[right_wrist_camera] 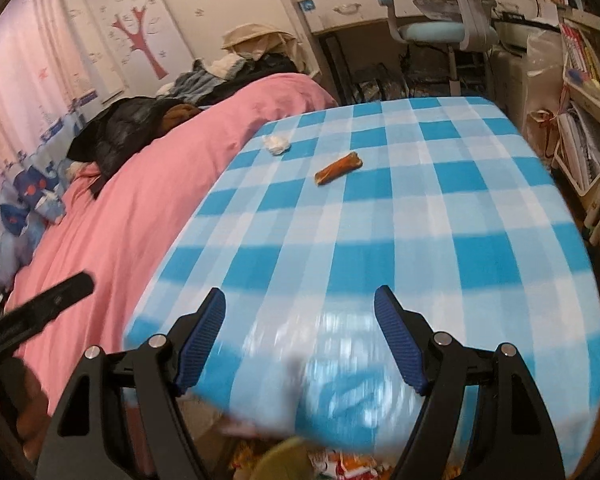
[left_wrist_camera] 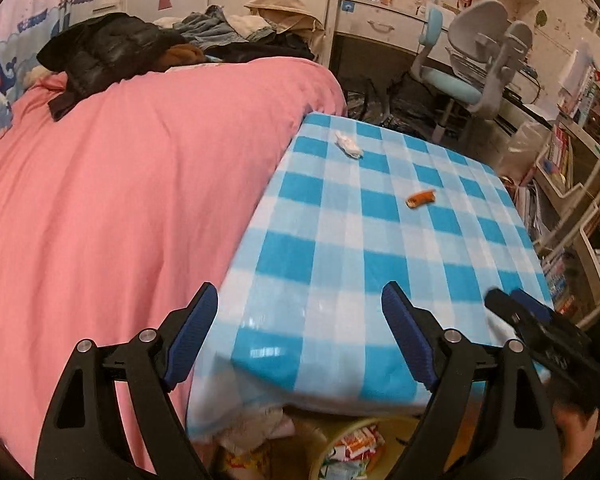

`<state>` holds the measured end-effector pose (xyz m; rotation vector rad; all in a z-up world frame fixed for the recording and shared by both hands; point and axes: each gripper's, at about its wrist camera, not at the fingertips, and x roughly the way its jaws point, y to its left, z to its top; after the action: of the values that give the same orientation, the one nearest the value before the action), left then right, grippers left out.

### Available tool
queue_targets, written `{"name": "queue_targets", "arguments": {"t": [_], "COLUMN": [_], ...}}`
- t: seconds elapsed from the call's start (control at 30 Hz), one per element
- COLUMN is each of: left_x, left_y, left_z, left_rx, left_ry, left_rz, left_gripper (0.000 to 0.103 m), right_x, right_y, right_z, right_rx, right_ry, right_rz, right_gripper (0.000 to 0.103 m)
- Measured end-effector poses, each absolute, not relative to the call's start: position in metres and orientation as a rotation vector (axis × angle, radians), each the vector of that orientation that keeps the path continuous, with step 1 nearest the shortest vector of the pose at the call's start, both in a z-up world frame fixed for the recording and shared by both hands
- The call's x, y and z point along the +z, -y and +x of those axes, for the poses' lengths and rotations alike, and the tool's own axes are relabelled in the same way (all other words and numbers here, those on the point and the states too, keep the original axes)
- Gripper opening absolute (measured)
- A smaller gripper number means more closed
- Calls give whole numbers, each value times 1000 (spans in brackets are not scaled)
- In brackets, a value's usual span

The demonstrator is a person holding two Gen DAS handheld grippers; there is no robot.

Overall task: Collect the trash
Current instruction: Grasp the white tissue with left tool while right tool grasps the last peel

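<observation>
Orange wrapper [right_wrist_camera: 338, 168], crumpled tissue [right_wrist_camera: 276, 143] (white) — apart, on tablecloth [right_wrist_camera: 480, 216]

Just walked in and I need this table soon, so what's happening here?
A person holding two grippers is clearing trash off the checkered table. The left gripper and right gripper are both open and empty, near the table's front edge. A crumpled tissue and an orange wrapper remain. A bin of wrappers sits below.

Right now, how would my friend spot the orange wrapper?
Find the blue checked table beside the pink bed. Two bits of trash lie near its far end. The wrapper is the long orange one; the tissue next to it, closer to the bed, is white and crumpled.
</observation>
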<state>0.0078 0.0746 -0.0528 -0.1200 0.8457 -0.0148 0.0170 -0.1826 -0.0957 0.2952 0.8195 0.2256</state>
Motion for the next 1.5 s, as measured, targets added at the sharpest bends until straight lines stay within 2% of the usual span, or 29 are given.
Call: {"name": "queue_targets", "arguments": {"t": [0.27, 0.57, 0.67, 0.77, 0.83, 0.87, 1.0, 1.2, 1.33, 1.37, 1.4, 1.47, 1.5], "left_x": [-69, -79, -81, -85, -89, -92, -104, -125, -133, -136, -139, -144, -143], "left_y": [-88, -88, -81, -75, -67, -61, -36, -4, 15, 19, 22, 28, 30], "left_z": [72, 137, 163, 196, 221, 233, 278, 334, 356, 359, 361, 363, 360], "left_rx": [12, 14, 8, 7, 8, 4, 10, 33, 82, 93, 101, 58, 41], "left_ry": [-885, -908, -909, -917, -922, -927, -943, -984, -998, -1002, -1007, -1016, -1012], "left_rz": [-176, -216, -213, -238, -241, -230, -157, -134, -81, -53, -26, -18, -14], "left_gripper": [81, 81, 81, 81, 81, 81, 81, 81, 81, 77, 69, 34, 22], "right_x": [-122, -136, -136, -136, -135, -135, -134, -134, -134, -134, -133, -133, -133], "right_y": [188, 186, 178, 169, 169, 171, 190, 217, 214, 213, 212, 215, 216], "right_z": [121, 178, 188, 191, 191, 191, 184, 182, 185, 185, 185, 184, 183], "right_rx": [146, 118, 129, 176, 224, 251, 326, 390, 414, 419, 423, 435, 441], "right_ry": [-884, -891, -893, -906, -918, -926, -938, -970, -983, -984, -985, -993, -997], "right_rz": [390, 372, 286, 151, 80, 51, -13, 49, 49, 45, 45, 68, 84], "right_gripper": [74, 73, 66, 51, 32, 30, 23, 16, 16, 15, 15, 14, 13]}}
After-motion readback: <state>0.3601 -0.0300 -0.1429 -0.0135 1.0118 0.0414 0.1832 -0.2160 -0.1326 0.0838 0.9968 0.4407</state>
